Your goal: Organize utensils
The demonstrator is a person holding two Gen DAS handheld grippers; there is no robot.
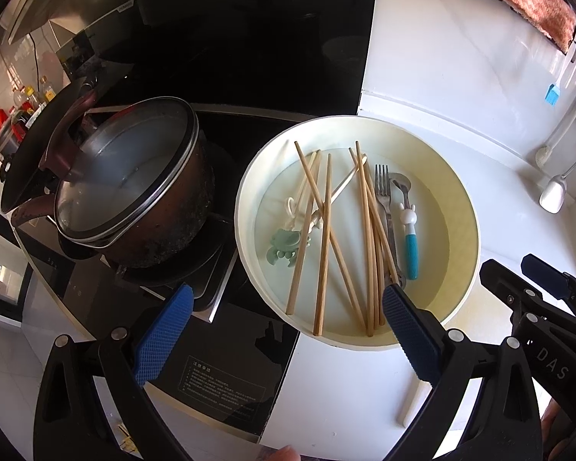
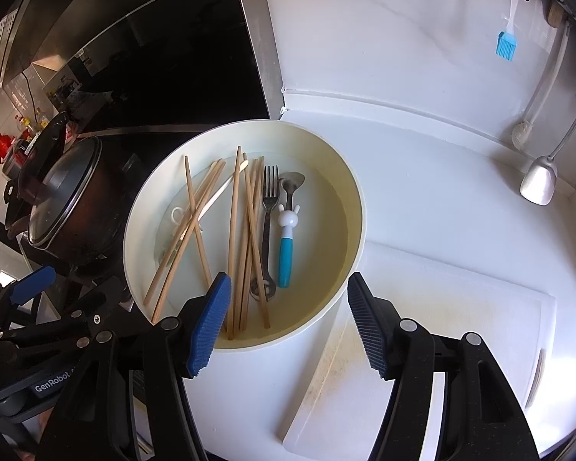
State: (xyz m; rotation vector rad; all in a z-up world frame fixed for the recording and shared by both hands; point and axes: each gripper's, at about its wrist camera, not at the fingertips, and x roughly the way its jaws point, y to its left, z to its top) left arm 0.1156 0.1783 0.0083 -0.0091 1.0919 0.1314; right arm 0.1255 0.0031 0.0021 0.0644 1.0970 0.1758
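- The utensils lie jumbled in a round cream basin on the white tabletop, close to its back edge and touching the side of the black stove
- In the basin: wooden chopsticks crossing one another, a metal fork, a blue-handled child's spoon beside the fork, and a green-ended child's utensil under the chopsticks on the stove side
- Whether sorting is starting here or these were gathered into the basin, one moment cannot settle
- Judged advice for any pick: take a piece by a free end, such as the chopstick tips leaning on the near rim, and lift straight so crossed sticks are not dragged along; the fork and spoon lie parallel and clear, so they should handle easily
- Left gripper: jaws wide apart, holding nothing, straddling the basin's near rim and the stove corner
- Right gripper: jaws wide as well, nothing between them, over the near rim beside a white cutting board
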